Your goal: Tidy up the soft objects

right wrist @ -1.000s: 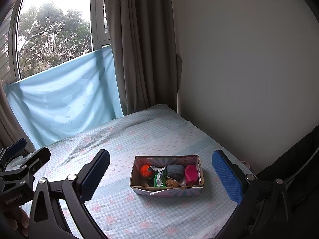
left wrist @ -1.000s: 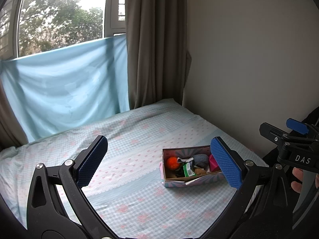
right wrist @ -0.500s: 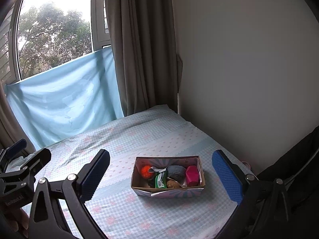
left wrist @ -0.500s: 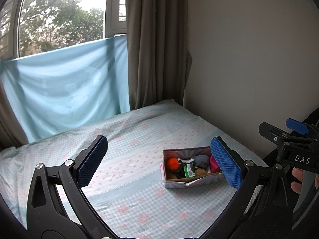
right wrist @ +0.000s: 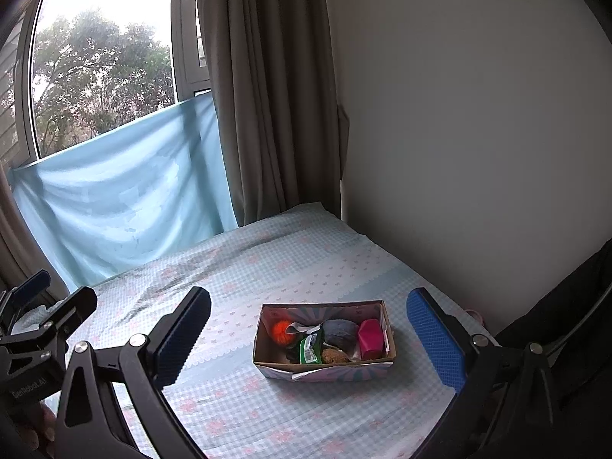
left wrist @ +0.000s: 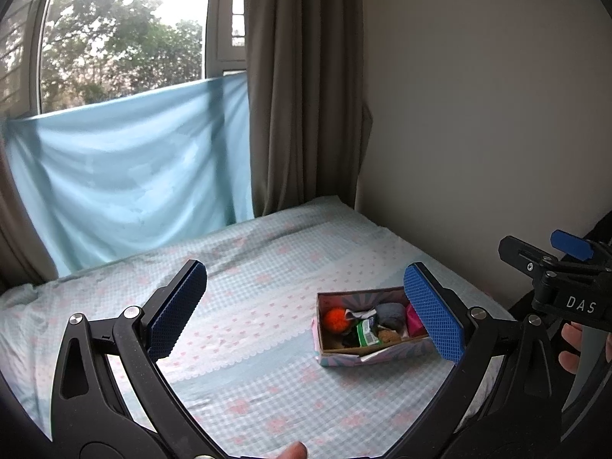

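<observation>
A small cardboard box [right wrist: 325, 367] with a pink and blue patterned outside sits on the bed. It holds an orange fluffy ball [right wrist: 282, 329], a green packet [right wrist: 310, 349], a grey soft lump [right wrist: 339, 331], a pink block [right wrist: 370, 338] and a brown piece [right wrist: 333, 355]. The box also shows in the left wrist view [left wrist: 344, 355], partly behind my right finger pad. My left gripper [left wrist: 306, 311] is open and empty, held above the bed short of the box. My right gripper [right wrist: 310, 338] is open and empty, the box lying between its fingers in view, farther off.
The bed has a light blue checked sheet [right wrist: 267, 267] with pink flowers. A bare wall [right wrist: 478, 134] runs along the right. A brown curtain [right wrist: 267, 95] and a blue cloth [right wrist: 122, 199] hang at the window behind the bed.
Both views have shifted only slightly; the box sits a little farther right in the left wrist view. Both grippers stay open and empty.
</observation>
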A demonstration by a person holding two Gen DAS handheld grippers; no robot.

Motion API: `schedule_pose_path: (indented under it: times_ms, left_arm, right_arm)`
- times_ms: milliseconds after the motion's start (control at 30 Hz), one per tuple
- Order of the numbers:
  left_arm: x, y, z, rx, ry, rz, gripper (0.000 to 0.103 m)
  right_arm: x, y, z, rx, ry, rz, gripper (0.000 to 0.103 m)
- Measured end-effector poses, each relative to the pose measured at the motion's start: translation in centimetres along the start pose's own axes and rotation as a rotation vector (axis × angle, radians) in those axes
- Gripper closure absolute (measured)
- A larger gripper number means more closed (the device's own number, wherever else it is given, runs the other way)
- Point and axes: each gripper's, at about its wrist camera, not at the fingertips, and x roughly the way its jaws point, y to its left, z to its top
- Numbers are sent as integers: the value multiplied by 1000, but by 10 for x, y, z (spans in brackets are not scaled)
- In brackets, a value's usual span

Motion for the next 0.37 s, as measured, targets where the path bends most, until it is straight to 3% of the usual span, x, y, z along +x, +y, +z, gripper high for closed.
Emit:
schedule_pose_path:
  times_ms: [367]
  left_arm:
    - [3, -5, -9, 8, -7, 5, 0]
  right_arm:
    - [6, -3, -1, 1, 21, 8, 1]
